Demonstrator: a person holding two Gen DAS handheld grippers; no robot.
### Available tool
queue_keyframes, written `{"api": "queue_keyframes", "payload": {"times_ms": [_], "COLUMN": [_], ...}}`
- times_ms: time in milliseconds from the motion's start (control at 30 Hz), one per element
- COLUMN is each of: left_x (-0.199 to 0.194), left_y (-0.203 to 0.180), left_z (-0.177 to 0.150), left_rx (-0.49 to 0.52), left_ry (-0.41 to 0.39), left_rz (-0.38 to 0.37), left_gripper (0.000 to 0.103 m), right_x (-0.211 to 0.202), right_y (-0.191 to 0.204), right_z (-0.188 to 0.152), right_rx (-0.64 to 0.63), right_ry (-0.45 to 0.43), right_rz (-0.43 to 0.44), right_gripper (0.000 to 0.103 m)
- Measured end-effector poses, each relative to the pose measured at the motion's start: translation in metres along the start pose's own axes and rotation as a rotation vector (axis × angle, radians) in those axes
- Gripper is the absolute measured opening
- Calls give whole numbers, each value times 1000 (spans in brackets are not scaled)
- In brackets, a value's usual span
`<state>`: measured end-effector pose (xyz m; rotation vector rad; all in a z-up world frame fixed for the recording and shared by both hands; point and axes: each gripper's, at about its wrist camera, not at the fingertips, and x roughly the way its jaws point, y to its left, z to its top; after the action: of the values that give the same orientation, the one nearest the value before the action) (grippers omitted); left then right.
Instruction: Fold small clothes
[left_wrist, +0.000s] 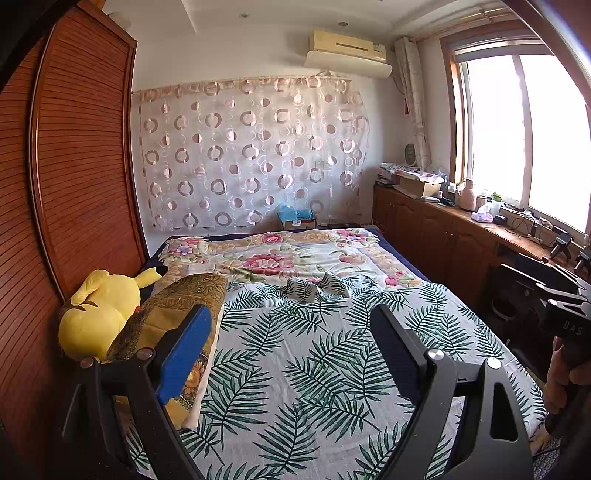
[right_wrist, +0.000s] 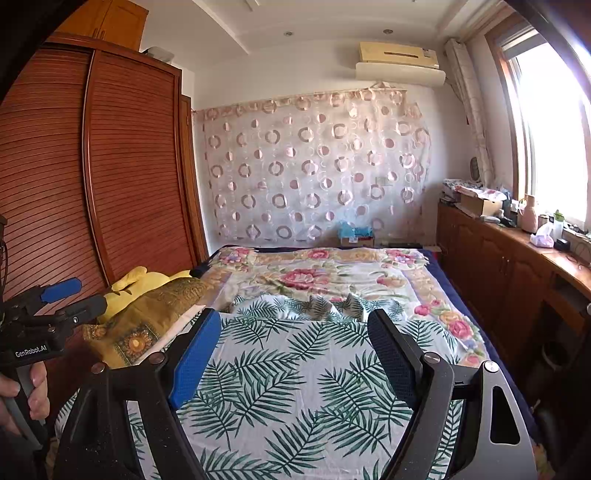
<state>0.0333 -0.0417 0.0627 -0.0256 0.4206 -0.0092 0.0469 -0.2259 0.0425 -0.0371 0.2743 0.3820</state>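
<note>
— Looking along the left gripper (left_wrist: 291, 354), what do you get?
— Both blue-padded fingers (left_wrist: 184, 350) stand wide apart with nothing between them, above the palm-leaf sheet (left_wrist: 295, 350) on the bed.
— And the right gripper (right_wrist: 293, 354)?
— Same: jaws spread wide, nothing held, over the same sheet. A hand (right_wrist: 26, 391) at the near left edge of its view grips the other tool's handle.
— Where is the garment?
— A small crumpled garment (left_wrist: 317, 288) in the same leaf print lies far up the sheet, near the middle, just where the floral blanket (left_wrist: 273, 258) begins. Both grippers are well apart from it.
— Anything else close?
— On the left, a yellow plush toy (left_wrist: 96, 314) beside a gold patterned pillow (left_wrist: 177, 306), against the wooden wardrobe (left_wrist: 85, 155). On the right, a cluttered wooden cabinet (left_wrist: 436, 225) under the window.
</note>
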Motion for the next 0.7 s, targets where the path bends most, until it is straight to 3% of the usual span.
{"api": "queue_keyframes", "payload": {"times_ms": [700], "left_x": [0], "left_y": [-1], "left_z": [-2], "left_rx": [2], "left_ry": [-2], "left_rz": [0], "left_gripper": [88], "right_x": [0], "right_y": [-1], "right_z": [0], "right_rx": [1], "right_ry": [0], "right_rz": [-6], "right_gripper": [83]}}
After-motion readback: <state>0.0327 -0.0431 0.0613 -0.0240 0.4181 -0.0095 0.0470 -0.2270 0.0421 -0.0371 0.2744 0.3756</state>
